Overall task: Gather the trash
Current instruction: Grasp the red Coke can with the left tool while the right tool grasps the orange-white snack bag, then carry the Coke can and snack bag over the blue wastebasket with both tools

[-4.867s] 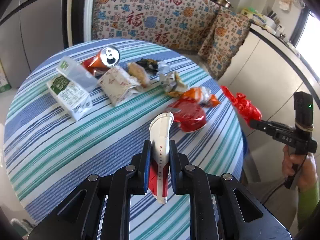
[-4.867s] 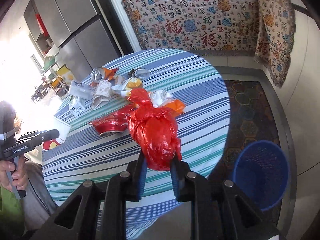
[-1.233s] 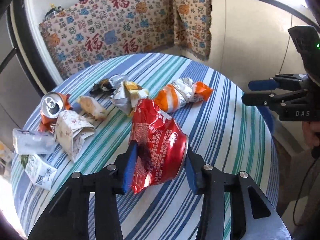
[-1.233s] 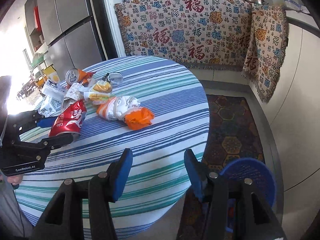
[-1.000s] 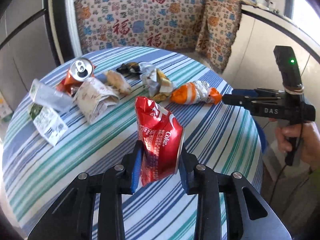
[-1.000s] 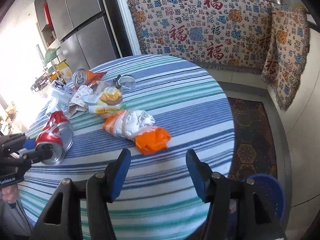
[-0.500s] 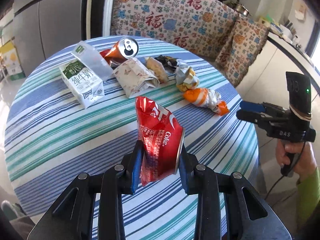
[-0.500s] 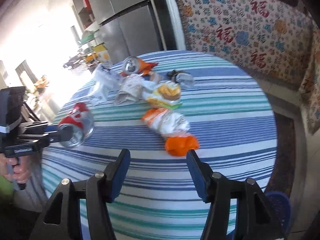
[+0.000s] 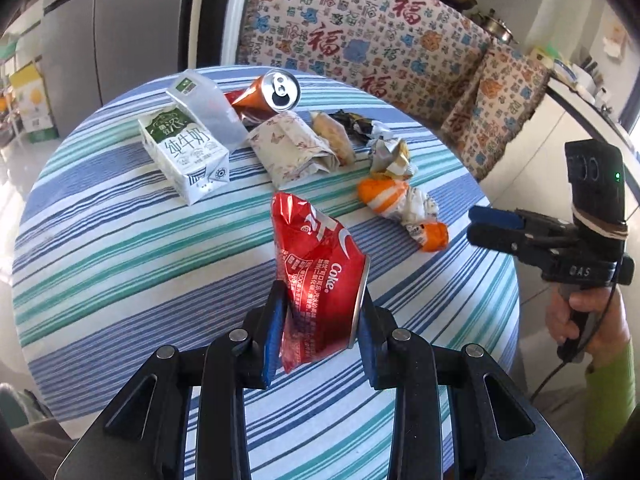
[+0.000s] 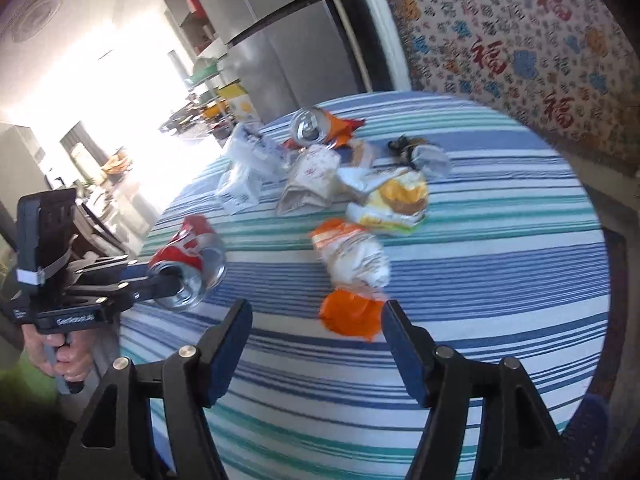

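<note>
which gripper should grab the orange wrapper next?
Right. The right gripper is empty, open, with the orange wrapper just ahead. The left gripper is shut on the Coke can.

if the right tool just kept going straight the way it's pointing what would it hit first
Most likely the orange-and-white crumpled wrapper, whose orange end lies between the open fingers of the right tool in the right wrist view. Nothing is held, and depth is unclear in that blurred picture, so it might meet the striped tablecloth just short of it.

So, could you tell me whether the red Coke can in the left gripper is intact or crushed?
Crushed. The red Coke can is creased and flattened toward its far end, pinched between the left gripper pads.
</note>
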The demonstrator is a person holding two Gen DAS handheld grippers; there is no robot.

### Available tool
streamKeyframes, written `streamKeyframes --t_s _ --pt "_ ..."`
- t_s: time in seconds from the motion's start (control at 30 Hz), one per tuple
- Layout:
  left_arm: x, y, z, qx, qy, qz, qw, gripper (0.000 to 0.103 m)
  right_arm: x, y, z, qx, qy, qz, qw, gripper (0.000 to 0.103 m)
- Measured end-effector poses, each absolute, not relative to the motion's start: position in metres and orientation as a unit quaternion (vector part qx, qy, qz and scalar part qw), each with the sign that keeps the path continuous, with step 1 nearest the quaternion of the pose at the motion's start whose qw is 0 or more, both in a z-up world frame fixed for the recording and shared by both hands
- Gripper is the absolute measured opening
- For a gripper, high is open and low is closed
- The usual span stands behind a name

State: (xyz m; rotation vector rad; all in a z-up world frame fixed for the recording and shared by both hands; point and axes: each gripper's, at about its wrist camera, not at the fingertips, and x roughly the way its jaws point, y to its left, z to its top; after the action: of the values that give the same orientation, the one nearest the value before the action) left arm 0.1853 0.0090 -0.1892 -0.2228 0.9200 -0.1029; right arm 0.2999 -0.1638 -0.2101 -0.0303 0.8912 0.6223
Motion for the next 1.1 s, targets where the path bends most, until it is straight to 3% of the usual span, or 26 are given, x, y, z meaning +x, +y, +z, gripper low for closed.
streamKeyframes --t_s 0.33,0.4,0.8,1.1 --pt "0.184 -0.001 -0.187 -0.09 0.449 -0.049 0.888 0.032 0.332 -0.115 -0.24 -0.083 0.446 0.267 0.85 0.068" --pt "0.184 -0.002 -0.186 -0.086 0.448 -0.045 0.889 0.032 0.33 -0.116 -0.24 -0.087 0.456 0.261 0.846 0.041" --pt "0.187 -0.026 -0.183 -0.079 0.449 -0.06 0.888 0.032 0.276 -0.189 -0.196 0.021 0.439 0.237 0.867 0.04" --pt "0.204 -0.143 -0.161 -0.051 0.437 -0.175 0.881 0.032 0.241 -0.348 -0.187 0.119 0.418 0.084 0.897 0.04"
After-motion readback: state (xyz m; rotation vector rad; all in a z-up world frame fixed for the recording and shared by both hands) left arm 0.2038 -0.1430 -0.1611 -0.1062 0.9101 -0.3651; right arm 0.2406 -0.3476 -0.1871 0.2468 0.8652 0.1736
